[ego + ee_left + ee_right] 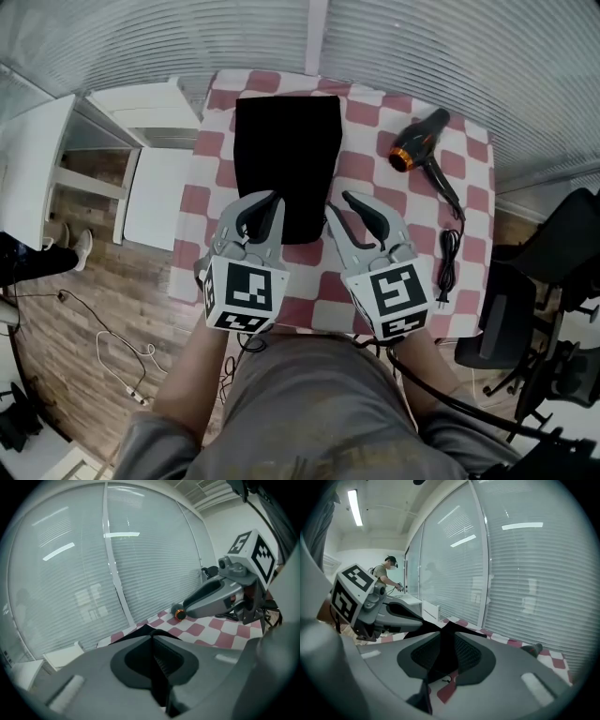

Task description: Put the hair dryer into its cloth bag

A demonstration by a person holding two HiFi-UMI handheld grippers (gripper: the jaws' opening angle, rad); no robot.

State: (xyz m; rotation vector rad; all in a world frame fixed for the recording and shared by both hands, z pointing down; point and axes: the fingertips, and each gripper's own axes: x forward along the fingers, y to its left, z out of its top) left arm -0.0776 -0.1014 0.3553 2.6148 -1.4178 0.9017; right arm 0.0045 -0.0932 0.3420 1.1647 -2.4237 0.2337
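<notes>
On the checked tablecloth (375,117), just ahead of both grippers, the black cloth bag (286,155) lies flat, with its near edge toward the person. The left gripper (262,212) has its jaws closed on the left part of that near edge. The right gripper (349,208) has its jaws closed on the near right corner. In each gripper view a strip of black cloth is pinched between the jaws.

The hair dryer (419,142) is outside the bag. It lies on the checked tablecloth, ahead of the right gripper and to its right, well apart from it, with its orange-ringed end turned toward the bag. Its cord (450,239) runs back past the right side of the right gripper to the plug (441,298).
</notes>
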